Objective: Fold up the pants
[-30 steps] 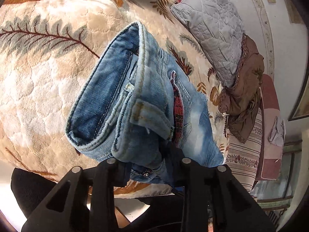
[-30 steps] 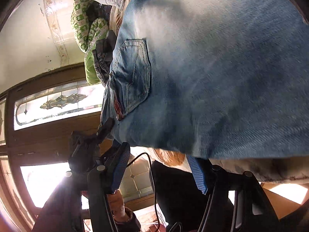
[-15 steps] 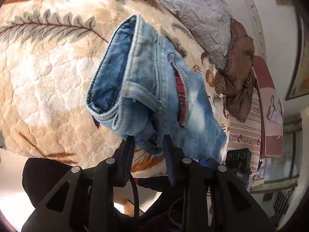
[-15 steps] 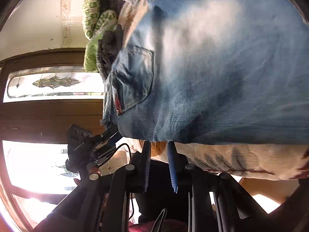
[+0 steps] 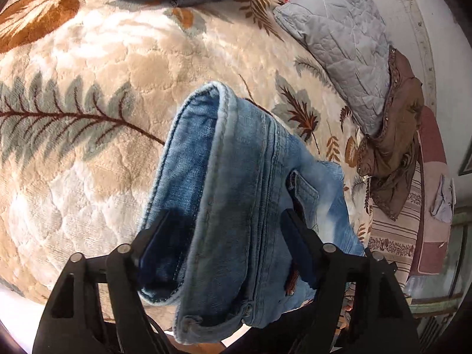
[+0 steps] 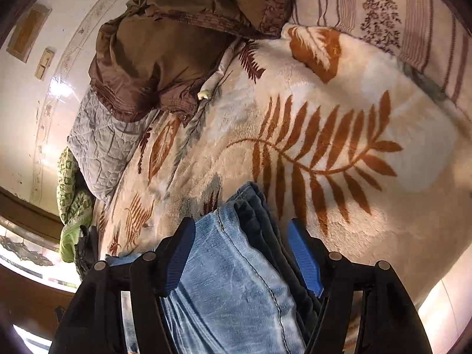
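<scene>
Left hand-held gripper (image 5: 227, 233) straddles folded jeans (image 5: 236, 194) at the blanket (image 5: 88, 59) edge.

Both grippers, left gripper (image 5: 227, 244) and right gripper (image 6: 242, 253), had black triangular-cutout frames, silver screw heads, blue finger pads (image 6: 303, 256).

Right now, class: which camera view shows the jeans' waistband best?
The left wrist view: the jeans' waistband curls open there, with a belt loop beside it. The right wrist view shows only folded denim, no waistband.

Left hand-held gripper (image 5: 225, 243), jaws just opening, straddles folded jeans (image 5: 236, 194) on leaf-patterned blanket (image 5: 88, 94).
</scene>
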Tool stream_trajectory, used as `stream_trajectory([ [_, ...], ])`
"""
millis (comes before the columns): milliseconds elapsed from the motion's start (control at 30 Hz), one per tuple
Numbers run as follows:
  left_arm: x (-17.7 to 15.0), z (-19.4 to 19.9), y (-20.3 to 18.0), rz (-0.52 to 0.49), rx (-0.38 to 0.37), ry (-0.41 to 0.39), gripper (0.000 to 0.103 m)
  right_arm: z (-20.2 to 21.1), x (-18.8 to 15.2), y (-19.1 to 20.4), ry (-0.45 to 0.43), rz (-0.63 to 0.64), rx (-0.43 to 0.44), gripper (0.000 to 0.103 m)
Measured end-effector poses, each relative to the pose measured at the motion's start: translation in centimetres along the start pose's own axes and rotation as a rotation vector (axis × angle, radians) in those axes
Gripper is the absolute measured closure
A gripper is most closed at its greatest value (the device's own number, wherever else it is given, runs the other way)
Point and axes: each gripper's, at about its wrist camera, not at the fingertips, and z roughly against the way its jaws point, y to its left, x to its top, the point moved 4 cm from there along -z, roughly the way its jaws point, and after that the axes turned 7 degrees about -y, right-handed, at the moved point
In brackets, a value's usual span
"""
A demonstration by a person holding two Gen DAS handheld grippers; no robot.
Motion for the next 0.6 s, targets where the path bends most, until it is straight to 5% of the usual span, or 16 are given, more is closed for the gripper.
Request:
stream_trajectory([
  [33,-0.7,-0.2,-0.7,-0.018,-0.002,0.012,0.056,-0.9,-0.1,0.8,0.016,0.044,0.024,0.078],
  [67,-1.2,0.2,-1.4,-0.055,0.019,-0.008,0.056,-0.7,-0.3,1.7,0.005,0.127,-0.005,0.102],
  [200,-2.4,0.0,-2.4,-0.172,0.125,-0.041,0.055,2.2,1.4,2.6,-0.143,0.179,0.028,0.101],
  [333,-1.9,-0.8,-1.0,-0.087,0.111,-0.009,0.054,-2.4,0.2,0.0,-0.010,0.214,-0.125,0.099],
  [467,-2.9,2.6,-1.9,-0.172,0.118,-0.039,0.054,1.6,0.6,-0.4,-0.097,0.113,-0.018,0.087],
  [600,-4.4,7.0,-4.6,-0.346,0.144,-0.113,0.043,7.8,-1.4,-2.7,-0.146,0.019,0.042,0.043],
])
